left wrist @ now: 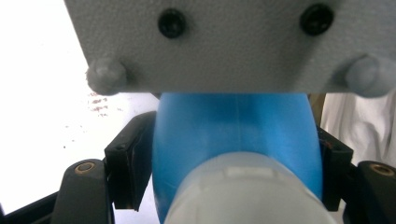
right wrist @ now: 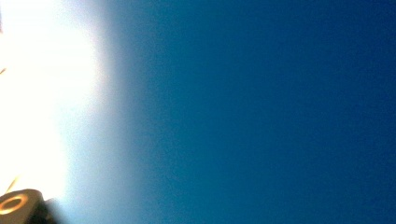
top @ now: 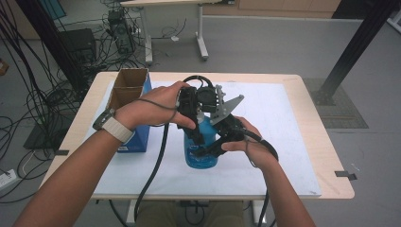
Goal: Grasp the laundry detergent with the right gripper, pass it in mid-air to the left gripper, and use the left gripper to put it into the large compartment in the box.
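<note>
Here, blue bottle (top: 201,151) upright, neck up, left hand-held gripper (top: 193,124) and right hand-held gripper (top: 218,143) clamping it.

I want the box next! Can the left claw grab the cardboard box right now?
Probably not yet. The left claw is clamped on the blue bottle. The cardboard box stands close beside that hand with nothing between, so it could reach after letting go.

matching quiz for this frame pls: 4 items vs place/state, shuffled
Items:
1. blue bottle
2. cardboard box
3. left tongs
4. right tongs

Places/states:
A. open-topped, standing at the table's left
B. closed on the bottle's lower body
C. upright at the middle of the white mat
D. pads against the bottle's shoulder, near the pale cap

Pairs: 1-C, 2-A, 3-D, 4-B
</note>
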Demonstrator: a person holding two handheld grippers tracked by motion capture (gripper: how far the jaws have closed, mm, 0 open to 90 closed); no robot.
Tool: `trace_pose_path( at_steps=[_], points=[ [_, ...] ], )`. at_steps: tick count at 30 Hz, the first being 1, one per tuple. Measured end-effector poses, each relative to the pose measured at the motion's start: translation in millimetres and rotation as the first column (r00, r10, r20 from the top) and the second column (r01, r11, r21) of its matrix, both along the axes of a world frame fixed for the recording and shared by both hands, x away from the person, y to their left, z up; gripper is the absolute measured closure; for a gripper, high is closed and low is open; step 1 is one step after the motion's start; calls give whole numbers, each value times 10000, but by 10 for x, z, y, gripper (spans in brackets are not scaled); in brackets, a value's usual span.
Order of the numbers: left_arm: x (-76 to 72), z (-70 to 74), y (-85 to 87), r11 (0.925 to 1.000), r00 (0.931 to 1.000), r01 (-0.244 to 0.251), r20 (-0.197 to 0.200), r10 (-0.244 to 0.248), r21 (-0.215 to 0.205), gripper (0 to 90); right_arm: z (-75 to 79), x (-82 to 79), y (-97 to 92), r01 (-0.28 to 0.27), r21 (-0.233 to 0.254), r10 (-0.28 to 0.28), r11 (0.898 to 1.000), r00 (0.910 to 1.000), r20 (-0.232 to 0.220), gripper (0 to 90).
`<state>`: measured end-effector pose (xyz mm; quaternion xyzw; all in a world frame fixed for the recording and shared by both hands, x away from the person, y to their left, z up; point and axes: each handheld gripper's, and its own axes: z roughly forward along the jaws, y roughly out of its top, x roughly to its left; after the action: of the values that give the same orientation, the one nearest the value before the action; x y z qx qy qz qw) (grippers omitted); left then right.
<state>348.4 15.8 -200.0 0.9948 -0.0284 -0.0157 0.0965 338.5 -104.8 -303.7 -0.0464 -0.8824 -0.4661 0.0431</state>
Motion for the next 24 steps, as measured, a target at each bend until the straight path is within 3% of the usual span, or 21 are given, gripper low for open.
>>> trace_pose_path(
  at_steps=[24],
  points=[
    [-7, -21, -10, 9999, 9999, 127, -43, -126, 106, 332, -13, -1, 10, 17, -71, -17, 10000, 10000, 15, 436]
  ],
)
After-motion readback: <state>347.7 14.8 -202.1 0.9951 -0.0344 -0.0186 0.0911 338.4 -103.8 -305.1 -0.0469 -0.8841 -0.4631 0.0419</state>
